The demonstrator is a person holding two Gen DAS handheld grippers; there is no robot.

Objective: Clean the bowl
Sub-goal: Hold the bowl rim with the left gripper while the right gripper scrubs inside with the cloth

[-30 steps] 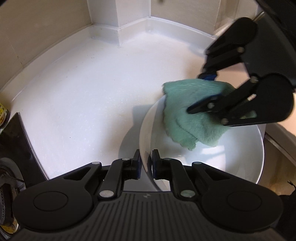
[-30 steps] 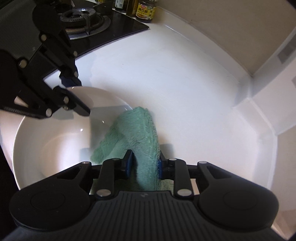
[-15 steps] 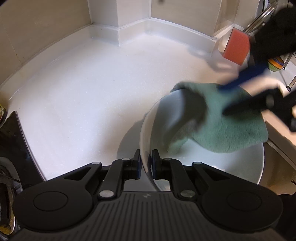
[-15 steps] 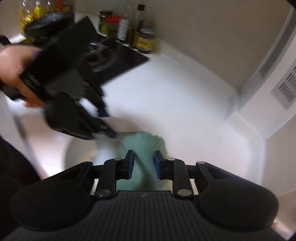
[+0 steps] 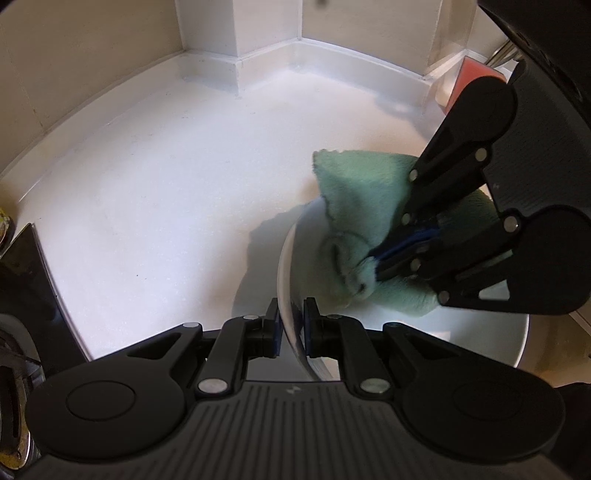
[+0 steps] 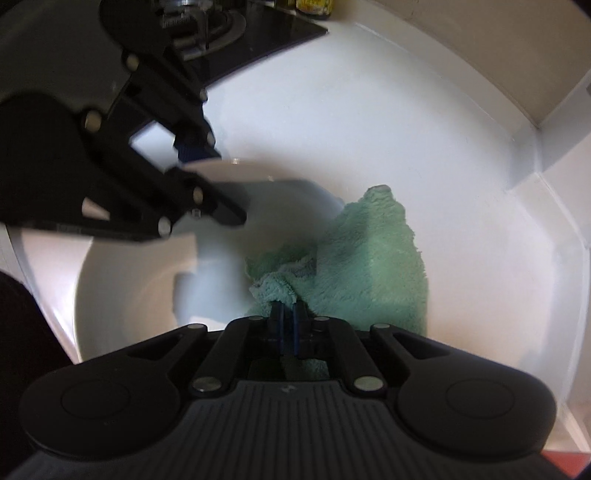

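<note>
Your left gripper (image 5: 291, 328) pinches the bowl (image 5: 480, 343) by its near rim, one pad outside the wall and one inside, so the bowl stands steadied on the white counter (image 5: 166, 192) with its open side facing your right hand. That is the relation the next stroke turns on: the inside of the bowl lies just ahead of and below your right gripper (image 6: 287, 325), while the left one is fixed at the rim and cannot wipe.

Your right gripper's jaws are closing, and the pads already press on a bunched fold of the cloth (image 6: 369, 266). The cloth's long axis runs away from that gripper, up and over the far rim, so most of it drapes on the wall and edge, not on the bowl's floor. To clean the floor, you would likely need to drag the gathered end down and toward the left gripper, watching that the loose tail does not slide off onto the counter.

Count, left to right: one stove (image 6: 207, 33), one bowl, one cloth, and two grippers. An orange block (image 5: 480, 74) sits at the far right, too cut off to name.
</note>
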